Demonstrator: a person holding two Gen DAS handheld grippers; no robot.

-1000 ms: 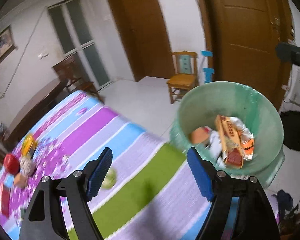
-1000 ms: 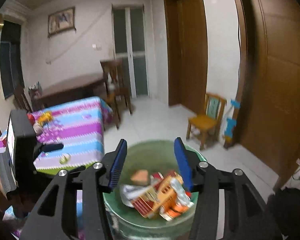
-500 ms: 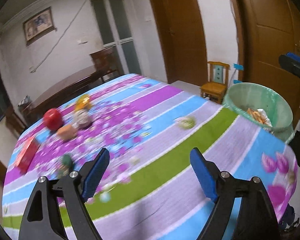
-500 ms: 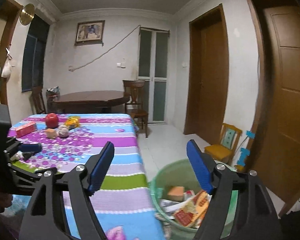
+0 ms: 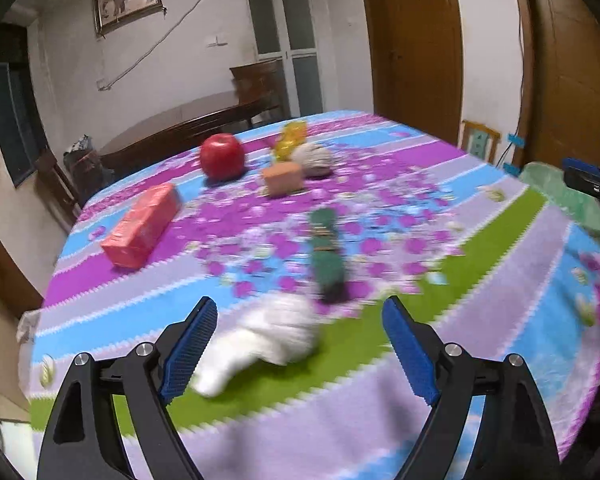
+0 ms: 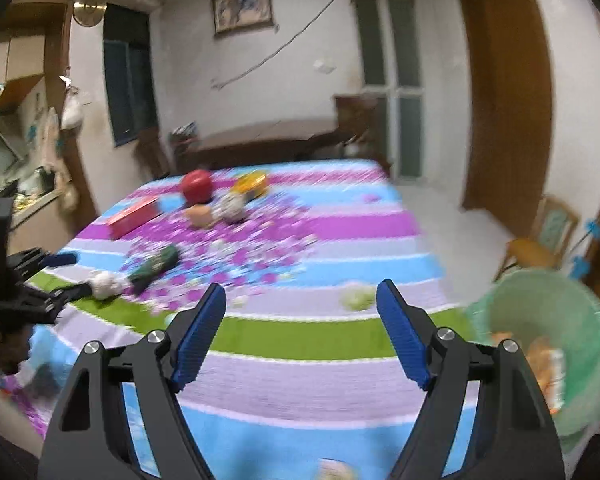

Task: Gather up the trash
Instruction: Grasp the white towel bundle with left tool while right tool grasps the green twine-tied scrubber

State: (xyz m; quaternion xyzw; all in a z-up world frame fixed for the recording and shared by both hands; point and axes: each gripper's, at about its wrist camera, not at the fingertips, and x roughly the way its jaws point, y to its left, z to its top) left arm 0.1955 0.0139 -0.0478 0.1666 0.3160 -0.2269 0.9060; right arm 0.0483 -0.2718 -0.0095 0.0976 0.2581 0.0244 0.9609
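My left hand-held gripper (image 5: 298,346) is spread wide, empty, around what looks like a crumpled white tissue (image 5: 268,340) on the tabletop (image 5: 480,320). The right hand-held gripper (image 6: 300,334) hangs released too. Closing blind through this blur, I risk pinching tablecloth or nudging the green wrapper (image 5: 326,254).

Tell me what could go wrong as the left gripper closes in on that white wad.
Blur: the crumpled white wad smears in the left wrist view, so the open left gripper may misjudge it.
The dark green packet lies right behind it and could get pushed.
The red apple may not be trash; avoid binning it in the green bin.
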